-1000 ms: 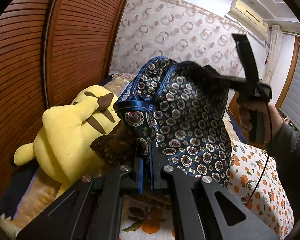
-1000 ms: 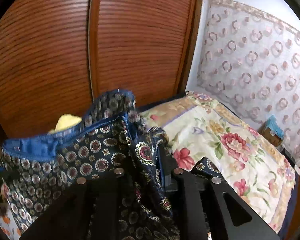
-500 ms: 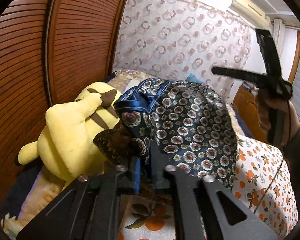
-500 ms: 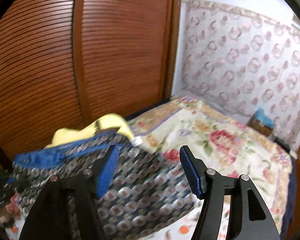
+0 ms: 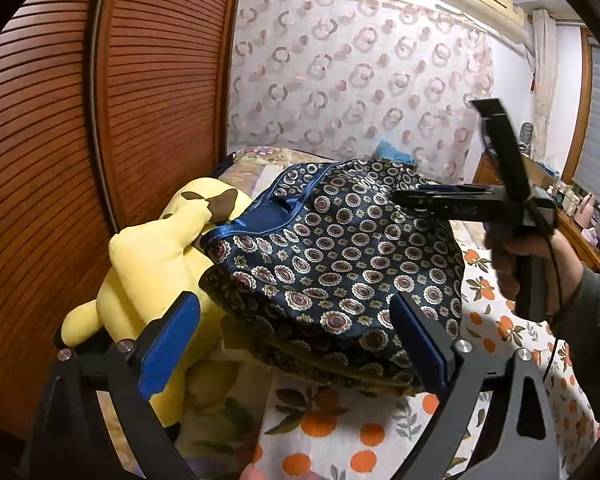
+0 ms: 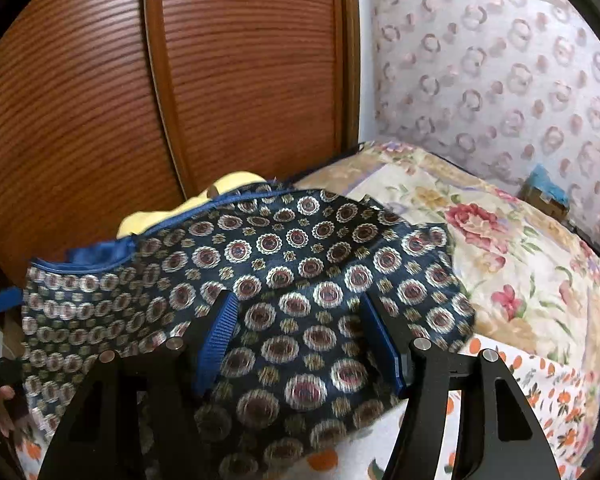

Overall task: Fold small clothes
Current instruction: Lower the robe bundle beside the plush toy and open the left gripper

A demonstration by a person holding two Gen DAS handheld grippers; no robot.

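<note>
A dark navy garment (image 5: pixel 332 264) with round medallions and blue satin trim lies in a folded heap on the bed, its left edge against a yellow plush toy (image 5: pixel 152 264). My left gripper (image 5: pixel 294 304) sits at the garment's near edge. Its jaws are opening wide; the cloth lies between the blue pads (image 5: pixel 168 344) and neither presses on it. A hand holds my right gripper (image 5: pixel 400 196) over the garment's far right part. In the right wrist view that gripper (image 6: pixel 299 300) is open just above the garment (image 6: pixel 284 240), gripping nothing.
Slatted wooden wardrobe doors (image 5: pixel 100 120) rise close on the left behind the plush toy. An orange-print sheet (image 5: pixel 500 320) covers the near bed, and a floral quilt (image 6: pixel 500 240) lies beyond. A patterned curtain (image 5: pixel 360 80) hangs at the back, and a dresser (image 5: pixel 580 232) stands right.
Both grippers held the garment up a second ago. The right one let go first, then the left opened wide. The garment has dropped flat onto the bed, and the right gripper came down over it.
</note>
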